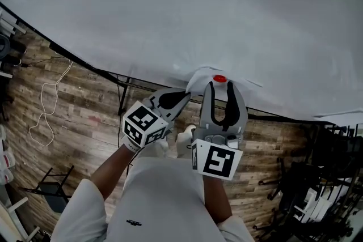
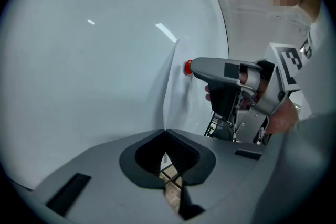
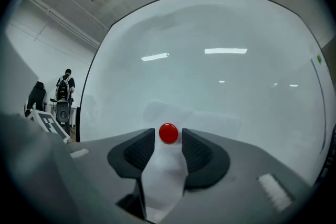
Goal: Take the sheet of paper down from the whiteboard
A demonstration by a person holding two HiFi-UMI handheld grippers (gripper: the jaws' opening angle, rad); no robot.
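Observation:
A white sheet of paper (image 1: pixel 197 77) hangs on the whiteboard (image 1: pixel 198 14), pinned by a round red magnet (image 1: pixel 219 79). My left gripper (image 1: pixel 186 93) is shut on the sheet's lower left corner; in the left gripper view the paper (image 2: pixel 176 86) runs down into the closed tips of the left gripper (image 2: pixel 164 131). My right gripper (image 1: pixel 220 88) points level at the board and stands open. The magnet (image 3: pixel 168 134) sits between the spread tips of the right gripper (image 3: pixel 168 137), untouched by the pads. The paper (image 3: pixel 165 170) shows below it.
Under the board lies a wooden floor (image 1: pixel 79 116) with a looped white cable (image 1: pixel 48 105) at the left. Black stands and frames (image 1: pixel 317 190) crowd the right. The board's black legs (image 1: pixel 122 93) stand near my left hand. A person (image 3: pixel 65 84) stands far off.

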